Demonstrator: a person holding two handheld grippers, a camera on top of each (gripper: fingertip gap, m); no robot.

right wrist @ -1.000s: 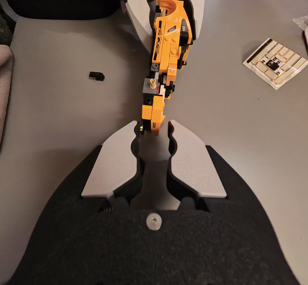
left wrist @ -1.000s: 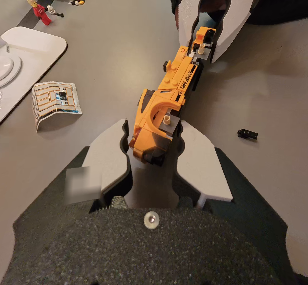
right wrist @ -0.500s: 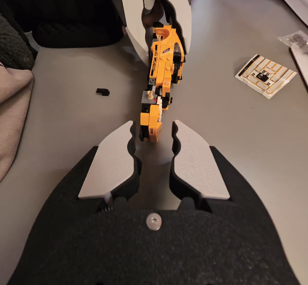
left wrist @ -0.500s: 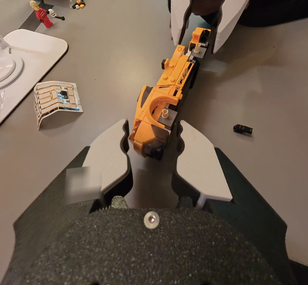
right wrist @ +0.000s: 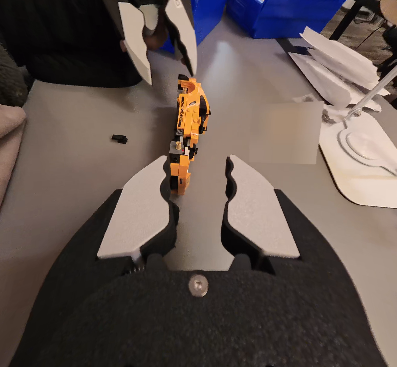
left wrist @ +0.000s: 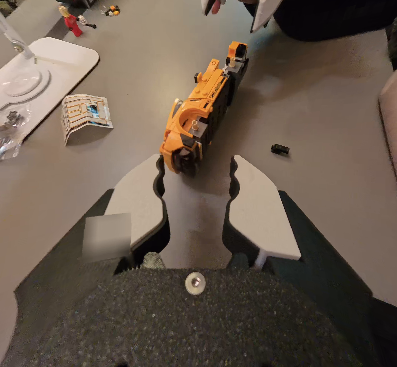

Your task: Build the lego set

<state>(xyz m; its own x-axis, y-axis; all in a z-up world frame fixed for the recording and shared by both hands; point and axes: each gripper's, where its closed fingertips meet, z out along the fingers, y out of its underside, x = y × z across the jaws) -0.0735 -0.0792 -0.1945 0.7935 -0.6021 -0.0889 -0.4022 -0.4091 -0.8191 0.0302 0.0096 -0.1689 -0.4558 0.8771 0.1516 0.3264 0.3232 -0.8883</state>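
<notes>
Orange bricks make up most of the half-built lego car, a long narrow body of glossy studded plastic with black underside plates, a curved wheel arch and small tan pegs on grey blocks. It lies on its side on the smooth grey table, its long axis running from one gripper toward the other. The left gripper has its pale, wavy-edged fingers spread wide apart, holding nothing — the car's blunt black-and-orange end sits just past its tips. The right gripper is likewise spread wide and empty, with the car's thin tail end lying between its fingertips, close against the left-hand one. Off to one side rests a small black piece, well apart from the car. Beyond it lie a curled sticker sheet, a red minifigure, a few tiny orange and white bits, and a white rounded tray with a clear bag of dark parts partly on it. Blue bins holding white paper stand at the far edge.
</notes>
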